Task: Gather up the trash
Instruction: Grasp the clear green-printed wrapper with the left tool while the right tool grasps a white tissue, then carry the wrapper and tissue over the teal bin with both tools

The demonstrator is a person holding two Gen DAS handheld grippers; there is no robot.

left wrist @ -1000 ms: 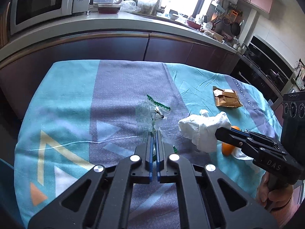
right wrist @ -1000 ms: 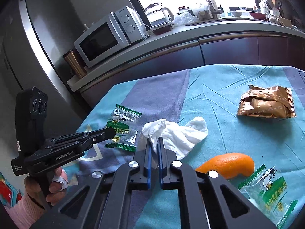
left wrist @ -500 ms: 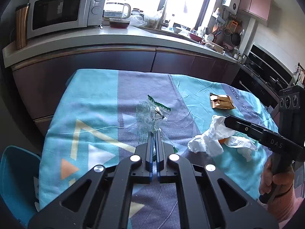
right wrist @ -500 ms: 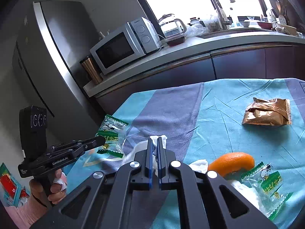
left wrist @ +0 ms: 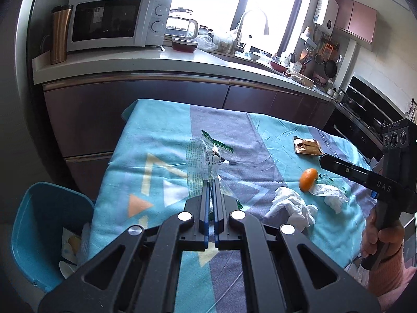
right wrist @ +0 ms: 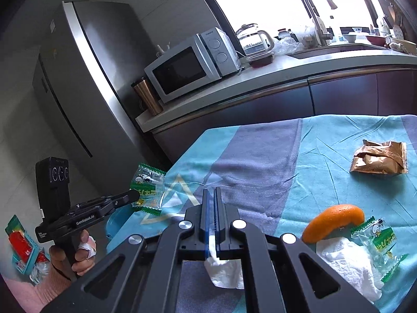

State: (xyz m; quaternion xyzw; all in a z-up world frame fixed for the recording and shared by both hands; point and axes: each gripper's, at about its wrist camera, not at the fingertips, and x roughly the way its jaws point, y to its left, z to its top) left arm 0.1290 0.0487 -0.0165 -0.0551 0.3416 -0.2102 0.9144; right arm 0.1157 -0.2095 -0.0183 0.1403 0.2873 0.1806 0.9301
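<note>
Wrapper, clear crinkly plastic with green serrated edges (left wrist: 206, 154), mid-frame: pinched at its lower edge by left gripper (left wrist: 211, 182); feather-light, slippery. Right gripper (right wrist: 211, 195) pinches soft white tissue (right wrist: 224, 268).

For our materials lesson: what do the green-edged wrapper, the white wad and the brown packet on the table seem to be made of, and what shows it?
Green-edged wrapper: thin clear plastic film, glossy; the cloth shows through it and it crinkles.
White wad: probably tissue paper, matte, with soft crumpled folds.
Brown packet: likely metallised foil or plastic laminate, shiny bronze with sharp creases and a serrated seal edge.
</note>
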